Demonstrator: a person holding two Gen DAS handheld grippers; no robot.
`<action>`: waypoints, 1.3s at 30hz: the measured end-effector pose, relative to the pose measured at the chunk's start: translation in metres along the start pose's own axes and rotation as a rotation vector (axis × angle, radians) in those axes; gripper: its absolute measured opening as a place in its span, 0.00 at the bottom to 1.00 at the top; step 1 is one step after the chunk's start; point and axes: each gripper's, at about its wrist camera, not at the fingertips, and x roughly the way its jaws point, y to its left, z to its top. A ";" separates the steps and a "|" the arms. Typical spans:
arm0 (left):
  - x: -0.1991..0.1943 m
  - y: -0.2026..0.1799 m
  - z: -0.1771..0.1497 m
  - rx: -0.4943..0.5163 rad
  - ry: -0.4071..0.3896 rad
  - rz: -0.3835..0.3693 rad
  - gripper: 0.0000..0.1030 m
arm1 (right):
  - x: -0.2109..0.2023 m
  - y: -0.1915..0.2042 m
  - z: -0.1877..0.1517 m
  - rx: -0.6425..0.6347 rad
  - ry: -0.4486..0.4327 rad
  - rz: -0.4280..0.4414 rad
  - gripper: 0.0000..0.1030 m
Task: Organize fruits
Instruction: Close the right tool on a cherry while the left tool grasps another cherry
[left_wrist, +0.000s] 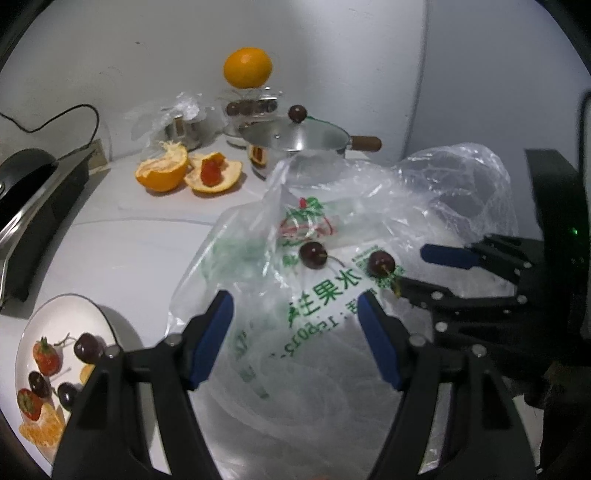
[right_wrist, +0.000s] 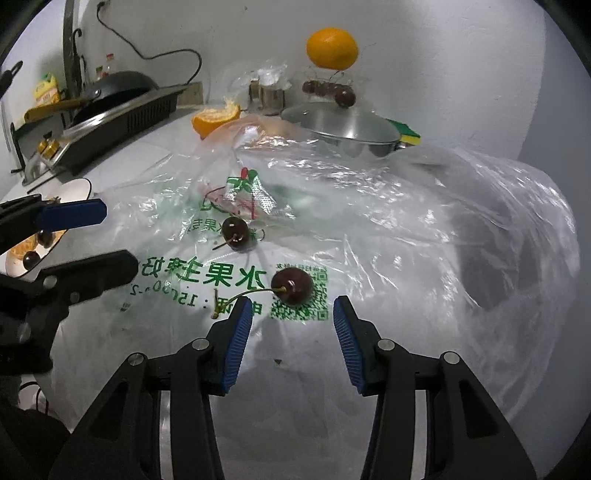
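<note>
Fingers of the right gripper (right_wrist: 293, 334) stand apart and empty, and the near cherry (right_wrist: 293, 285) lies just past their tips at 12 o'clock, resting on the bag (right_wrist: 388, 229) over its green print. Its stem (right_wrist: 242, 295) curls away toward 9 o'clock, ending close to the left finger's tip. The step in hand looks like picking this cherry, and doing it well means coming down so both fingers straddle the fruit's round body, not the stem, and closing gently, since a cherry is small, smooth and apt to roll or squirt out on slick film. The bag is loose and crinkled, so the tips should stop short of pinching plastic along with the fruit. Further on, at 11 o'clock in the right view, a second cherry (right_wrist: 235, 229) sits on the same bag, well apart from the first. The left gripper (left_wrist: 295, 334) also hangs with fingers apart and nothing between them, above the bag, with that second cherry (left_wrist: 312, 254) ahead of it; the two tools are close, so they should keep clear of each other. In the left view a plate (left_wrist: 66, 314) at 8 o'clock on the desk (left_wrist: 140, 251) holds cherries, strawberries and orange segments, a likely place for the picked fruit. Beyond the bag stand peel halves (left_wrist: 188, 171), a lidded pot (left_wrist: 295, 138) and, farthest, a whole orange (left_wrist: 247, 67).
</note>
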 end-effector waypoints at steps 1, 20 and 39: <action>0.000 0.000 0.001 0.002 -0.002 -0.001 0.69 | 0.005 0.001 0.002 0.001 0.012 -0.001 0.47; 0.019 -0.005 0.018 0.044 0.015 0.010 0.69 | 0.041 -0.003 0.017 -0.010 0.078 0.005 0.32; 0.052 -0.042 0.039 0.120 0.049 0.039 0.69 | 0.007 -0.053 0.014 0.092 -0.055 0.044 0.31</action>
